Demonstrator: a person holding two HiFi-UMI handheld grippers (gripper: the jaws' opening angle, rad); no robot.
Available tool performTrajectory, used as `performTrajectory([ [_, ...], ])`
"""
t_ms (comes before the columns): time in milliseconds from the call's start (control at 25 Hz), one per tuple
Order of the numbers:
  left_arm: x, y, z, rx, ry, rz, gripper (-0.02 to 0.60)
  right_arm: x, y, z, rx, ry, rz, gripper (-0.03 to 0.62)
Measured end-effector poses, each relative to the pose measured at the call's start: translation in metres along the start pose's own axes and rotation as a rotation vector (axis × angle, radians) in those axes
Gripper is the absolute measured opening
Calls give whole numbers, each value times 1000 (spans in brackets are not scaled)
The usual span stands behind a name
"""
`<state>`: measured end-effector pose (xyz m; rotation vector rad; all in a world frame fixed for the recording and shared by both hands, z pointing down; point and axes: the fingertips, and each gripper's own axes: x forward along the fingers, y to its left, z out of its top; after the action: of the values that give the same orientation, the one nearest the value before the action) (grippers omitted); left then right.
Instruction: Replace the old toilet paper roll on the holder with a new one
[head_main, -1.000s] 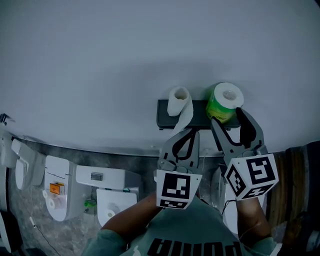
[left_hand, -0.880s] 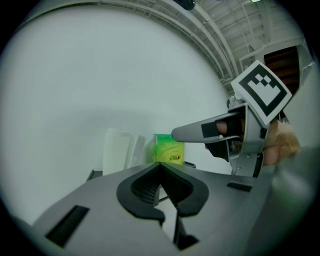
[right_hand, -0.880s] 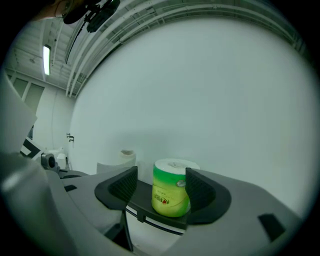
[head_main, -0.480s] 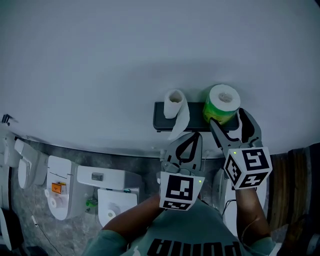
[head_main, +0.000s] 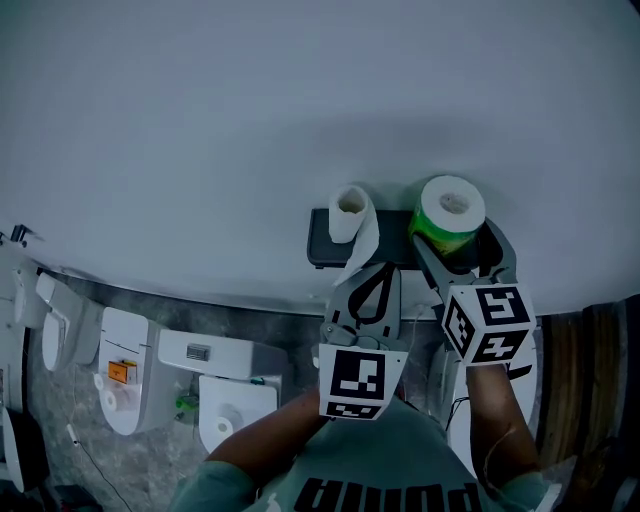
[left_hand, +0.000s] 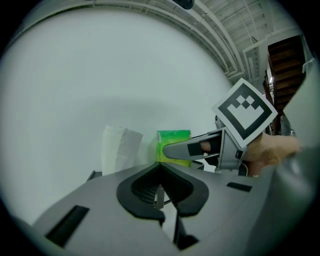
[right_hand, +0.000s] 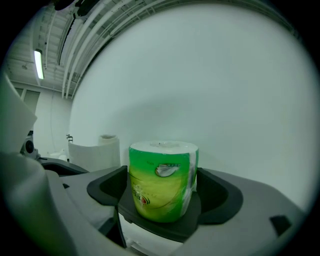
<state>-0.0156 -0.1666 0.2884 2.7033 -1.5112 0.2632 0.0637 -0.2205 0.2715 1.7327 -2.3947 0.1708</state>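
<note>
A dark wall shelf (head_main: 322, 245) carries two rolls. The old roll (head_main: 349, 213) is thin and white, and its paper tail hangs over the shelf's front edge. To its right the new roll (head_main: 448, 215), in a green wrapper, stands upright on the shelf. My right gripper (head_main: 455, 245) straddles the new roll (right_hand: 161, 180) with its jaws opening, one on each side and no longer squeezing it. My left gripper (head_main: 368, 268) hangs just below the old roll's tail, its jaws shut with nothing seen between them. The left gripper view shows the old roll (left_hand: 120, 147) and the green roll (left_hand: 172, 140) ahead.
A plain white wall fills the background. White toilet fixtures (head_main: 120, 385) (head_main: 225, 400) stand on the grey floor at lower left. Dark wooden slats (head_main: 590, 370) run down the right edge. The person's green shirt (head_main: 380, 480) fills the bottom.
The right gripper has sunk a little and its jaws have spread apart around the green roll, which now stands on the shelf. The left gripper has stayed nearly still.
</note>
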Motion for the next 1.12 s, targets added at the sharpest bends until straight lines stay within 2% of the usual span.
performTrajectory([
  [360,14,14,9,-1,-13,44,8,14,-2,2,0,-4,-2,417],
  [1120,18,15,12,-12,-22,37,8,27,5,5,-11,18,-10,436],
])
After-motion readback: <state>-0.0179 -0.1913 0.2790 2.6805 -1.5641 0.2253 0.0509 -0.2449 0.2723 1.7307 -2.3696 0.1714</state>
